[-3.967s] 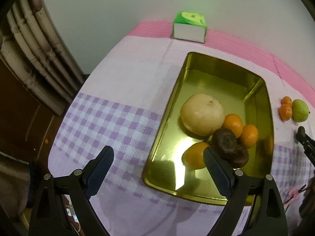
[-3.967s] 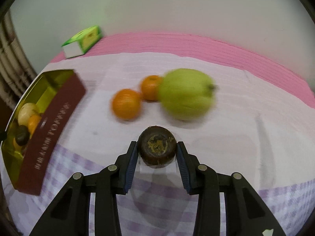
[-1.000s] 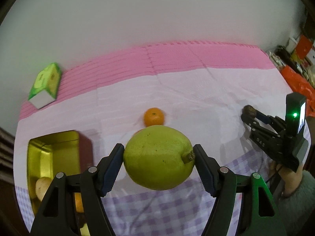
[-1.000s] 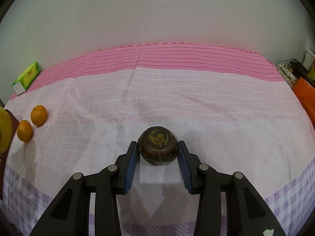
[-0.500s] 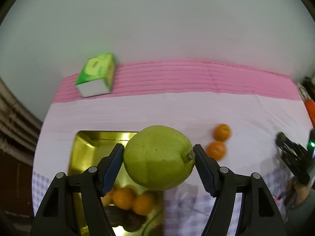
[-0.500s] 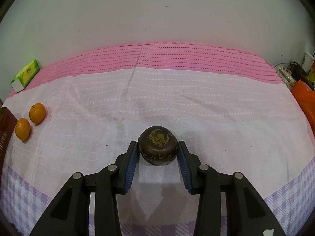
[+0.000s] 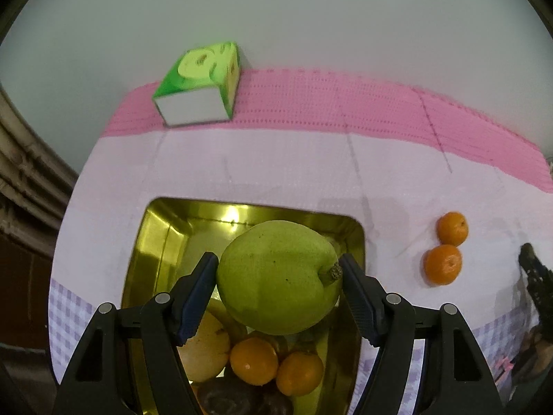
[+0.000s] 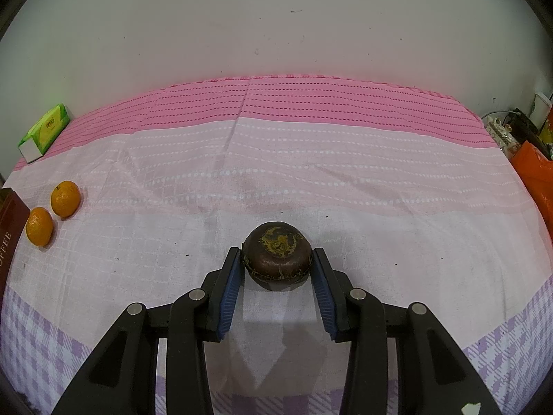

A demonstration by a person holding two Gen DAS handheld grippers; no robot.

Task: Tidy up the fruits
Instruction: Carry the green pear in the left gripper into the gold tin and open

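Note:
My left gripper (image 7: 278,276) is shut on a large green pear (image 7: 278,276) and holds it over the gold tin tray (image 7: 152,238). In the tray lie a pale yellow fruit (image 7: 204,352), two oranges (image 7: 254,359) and dark brown fruits (image 7: 221,397). Two small oranges (image 7: 444,264) lie on the cloth right of the tray; they also show in the right wrist view (image 8: 65,199). My right gripper (image 8: 276,266) is shut on a dark brown round fruit (image 8: 276,261), low over the cloth, far right of the tray.
A green tissue box (image 7: 198,86) stands at the back by the wall, also in the right wrist view (image 8: 46,131). The tray's brown outer side (image 8: 8,228) shows at the left edge. An orange bag and clutter (image 8: 532,166) sit at the far right.
My left gripper has carried the pear left from the open cloth to above the tray, and lower. My right gripper with the brown fruit has barely moved.

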